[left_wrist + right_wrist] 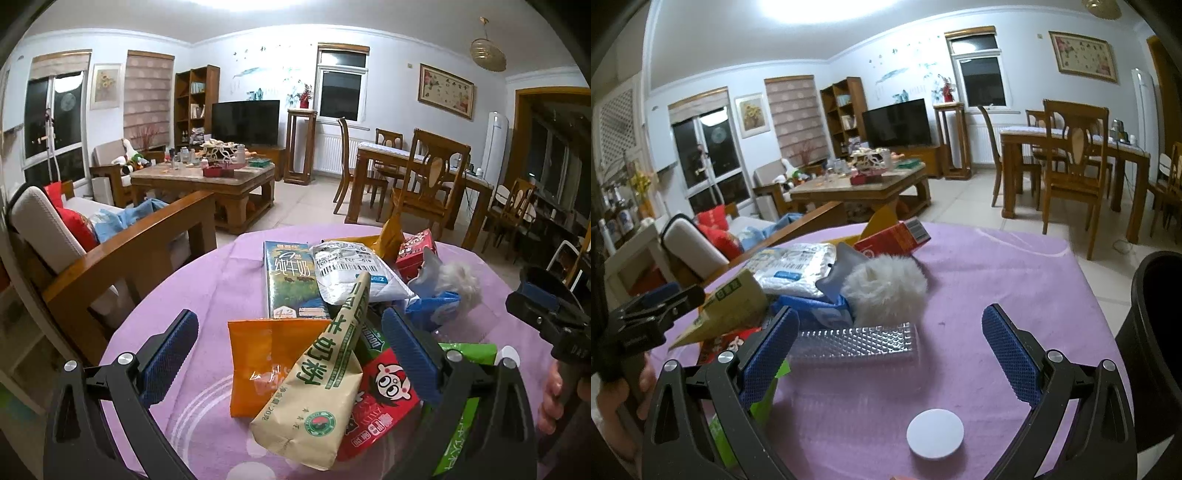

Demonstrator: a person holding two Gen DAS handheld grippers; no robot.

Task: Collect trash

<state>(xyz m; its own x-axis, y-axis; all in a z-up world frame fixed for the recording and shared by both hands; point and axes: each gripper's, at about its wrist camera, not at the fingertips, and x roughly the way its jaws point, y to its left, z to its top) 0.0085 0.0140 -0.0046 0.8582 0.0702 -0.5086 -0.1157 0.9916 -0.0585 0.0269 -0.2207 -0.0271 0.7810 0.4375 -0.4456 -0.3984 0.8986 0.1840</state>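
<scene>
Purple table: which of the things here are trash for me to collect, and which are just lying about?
For the job:
- milk carton
- orange packet
- beige milk powder bag
- red snack bag
- grey mailer
- red box
- clear plastic tray
- black bin

Just lying about:
- sofa
- coffee table
- television
- dining chairs

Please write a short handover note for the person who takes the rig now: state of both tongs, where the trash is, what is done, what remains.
Left tongs: open, empty, over the beige milk-powder bag and orange packet.
Right tongs: open, empty, near the clear plastic tray.
Trash: all piled on the purple tablecloth — milk carton, red box, white fluffy ball, white disc. Black bin at the table's right edge.
Done: nothing visibly collected.
Left: everything.
</scene>
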